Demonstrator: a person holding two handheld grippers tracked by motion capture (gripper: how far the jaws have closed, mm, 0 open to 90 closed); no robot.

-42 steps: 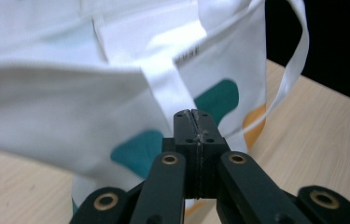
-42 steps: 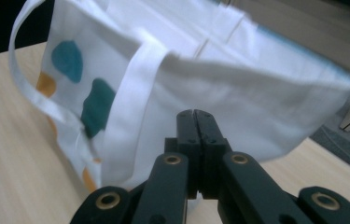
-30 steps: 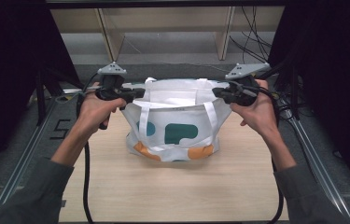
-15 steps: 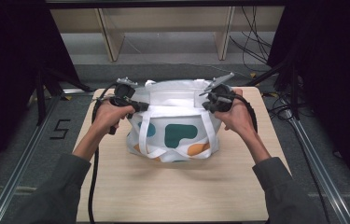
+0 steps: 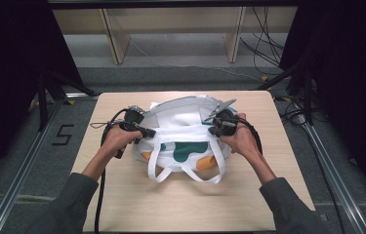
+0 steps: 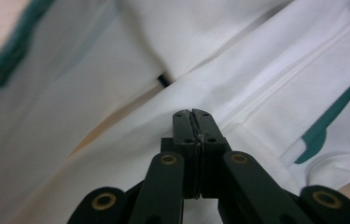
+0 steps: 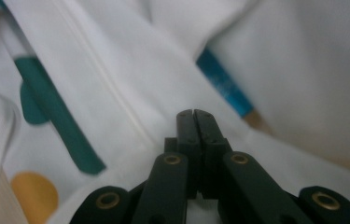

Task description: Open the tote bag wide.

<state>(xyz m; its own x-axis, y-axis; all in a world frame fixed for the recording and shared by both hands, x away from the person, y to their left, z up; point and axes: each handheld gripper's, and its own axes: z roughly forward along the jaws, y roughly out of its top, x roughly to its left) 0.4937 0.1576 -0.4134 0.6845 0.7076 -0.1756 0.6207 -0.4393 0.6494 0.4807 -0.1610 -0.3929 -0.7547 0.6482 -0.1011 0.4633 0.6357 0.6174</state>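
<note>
Where the counter (image 5: 122, 204) carries its load, one white fabric bag (image 5: 185, 124) with green and orange patches, slumped flat near the middle, slightly toward the far edge. Mouth of bag collapsed; contents not discernible. Two white handles (image 5: 183, 170) looped out on the near side, lying on the wood.

Left tongs (image 5: 150, 132) at the bag's left upper edge, right tongs (image 5: 213, 130) at its right upper edge, each in a hand, forearms in dark sleeves entering from below. Black cables trailing from both.

Counter of pale wood, set between metal rails on a grey floor. Numeral "5" (image 5: 62, 135) marked on the floor to the left. Pale wooden uprights (image 5: 114, 41) beyond the far edge; loose cables (image 5: 268, 44) at far right; dark curtains on both sides.

Left gripper view: left tongs (image 6: 193, 113) with jaws pressed together, white cloth directly beneath and around the tips; whether a fold is pinched between them cannot be told. Green stripe (image 6: 331, 123) at right, bare wood at top left.

Right gripper view: right tongs (image 7: 194, 112) likewise closed tight over white cloth, a pinched fold not confirmable. Green marks (image 7: 56, 121), a blue stripe (image 7: 224, 84) and an orange dot (image 7: 32, 191) seen at close range, detail the high view does not resolve.
</note>
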